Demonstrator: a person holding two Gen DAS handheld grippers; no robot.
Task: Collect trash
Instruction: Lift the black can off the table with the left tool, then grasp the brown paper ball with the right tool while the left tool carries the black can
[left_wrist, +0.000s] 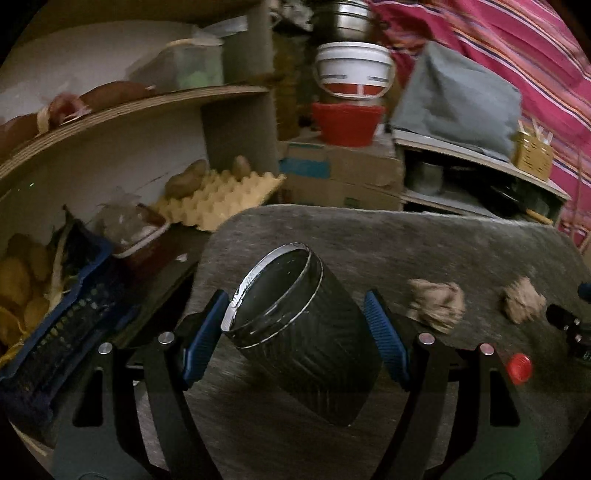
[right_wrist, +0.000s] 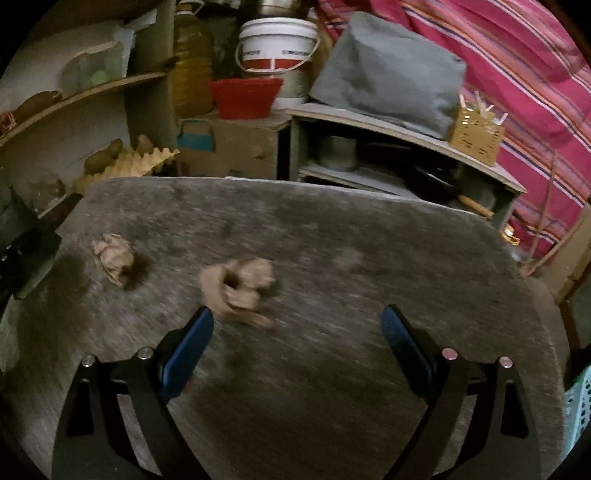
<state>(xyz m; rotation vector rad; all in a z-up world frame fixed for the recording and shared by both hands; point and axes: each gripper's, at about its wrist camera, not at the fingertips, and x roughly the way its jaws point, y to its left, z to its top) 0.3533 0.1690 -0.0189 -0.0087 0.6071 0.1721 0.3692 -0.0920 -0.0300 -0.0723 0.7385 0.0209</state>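
In the left wrist view a dark ribbed bin (left_wrist: 295, 332) with a silver rim stands tilted on the grey table (left_wrist: 424, 236), between the blue pads of my left gripper (left_wrist: 295, 310); the jaws stand wide, with the left pad near the rim and a gap at the right pad. Two crumpled brown paper balls (left_wrist: 436, 304) (left_wrist: 522, 304) and a red bottle cap (left_wrist: 519, 368) lie to the bin's right. In the right wrist view my right gripper (right_wrist: 297, 319) is open and empty above the table (right_wrist: 369, 240). One paper ball (right_wrist: 240, 288) lies just ahead of its left finger, another paper ball (right_wrist: 114, 258) farther left.
Left of the table are shelves with an egg tray (left_wrist: 221, 197) and potatoes, and a blue crate (left_wrist: 55, 314). Behind stand cardboard boxes (left_wrist: 343, 177), a red bowl (left_wrist: 347, 123), a white bucket (left_wrist: 352, 70), a low shelf (right_wrist: 406, 158) and a striped pink cloth (right_wrist: 517, 74).
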